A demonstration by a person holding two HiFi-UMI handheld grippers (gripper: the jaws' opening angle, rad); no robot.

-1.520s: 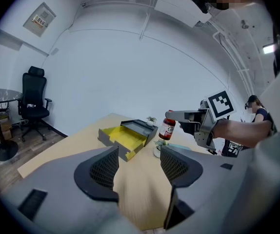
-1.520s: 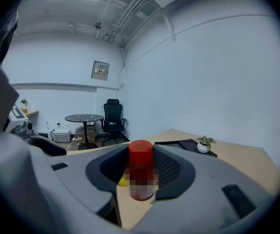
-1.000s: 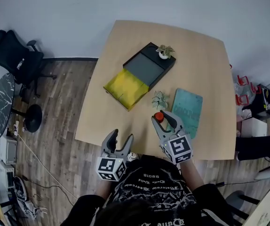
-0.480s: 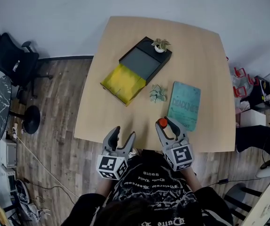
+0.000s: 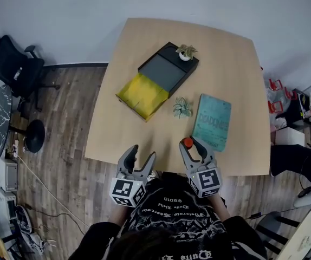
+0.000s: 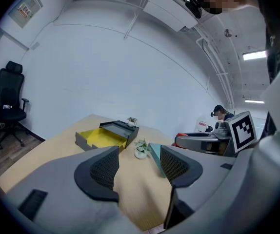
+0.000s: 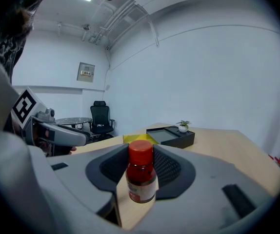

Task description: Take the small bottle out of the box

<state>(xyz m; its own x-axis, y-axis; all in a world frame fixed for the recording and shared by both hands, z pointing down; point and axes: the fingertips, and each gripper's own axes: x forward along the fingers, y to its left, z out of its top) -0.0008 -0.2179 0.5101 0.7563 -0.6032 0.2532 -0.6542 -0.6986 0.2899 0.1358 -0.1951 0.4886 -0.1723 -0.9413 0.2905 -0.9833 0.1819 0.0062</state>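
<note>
My right gripper point(image 5: 190, 143) is shut on the small bottle point(image 5: 187, 142), a clear bottle with a red cap, held upright over the near edge of the wooden table point(image 5: 231, 58). In the right gripper view the bottle point(image 7: 141, 177) stands between both pads. The box point(image 5: 143, 95) lies farther out, its yellow drawer pulled from a black sleeve point(image 5: 168, 70). My left gripper point(image 5: 143, 153) is open and empty at the near edge, left of the right one; between its fingers point(image 6: 101, 169) only tabletop shows.
A small potted plant point(image 5: 186, 51) sits on the black sleeve, another point(image 5: 182, 108) stands on the table between the box and a teal book point(image 5: 212, 121). A black office chair point(image 5: 9, 64) is on the floor at the left.
My right gripper has drawn the bottle back from beside the loose plant toward the table's near edge. The left gripper has stayed where it was.
</note>
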